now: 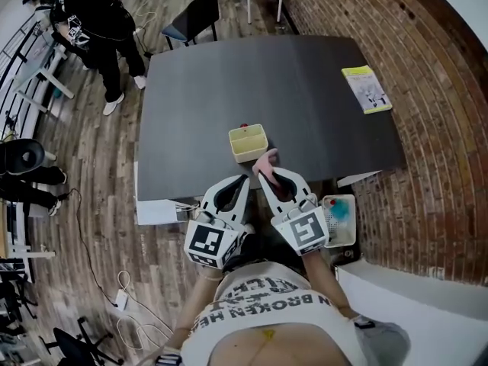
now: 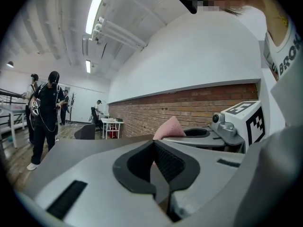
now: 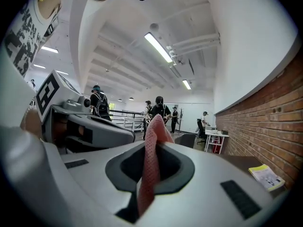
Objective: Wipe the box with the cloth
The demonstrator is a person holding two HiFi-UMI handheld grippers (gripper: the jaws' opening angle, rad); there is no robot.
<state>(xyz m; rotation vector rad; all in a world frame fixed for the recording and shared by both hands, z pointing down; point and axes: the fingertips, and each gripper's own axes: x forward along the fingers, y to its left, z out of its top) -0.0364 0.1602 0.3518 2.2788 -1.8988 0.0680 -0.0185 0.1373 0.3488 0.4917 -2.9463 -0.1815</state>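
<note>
A small pale yellow open box (image 1: 248,142) sits on the dark table (image 1: 229,82) near its front edge. My right gripper (image 1: 263,174) is shut on a pink cloth (image 1: 266,161), which sticks up between its jaws (image 3: 152,141). That cloth's tip hangs just in front of the box, right of its near corner. My left gripper (image 1: 245,180) is shut with nothing in it, close beside the right one. From the left gripper view, the pink cloth (image 2: 168,128) shows over the right gripper's body. Both grippers point roughly level over the table's near edge.
A yellow booklet (image 1: 367,88) lies at the table's right side. A small tray with a blue item (image 1: 341,216) sits by my right hip. A brick wall (image 1: 427,120) runs along the right. A chair (image 1: 191,17) and several people (image 1: 99,29) stand beyond the table's far left.
</note>
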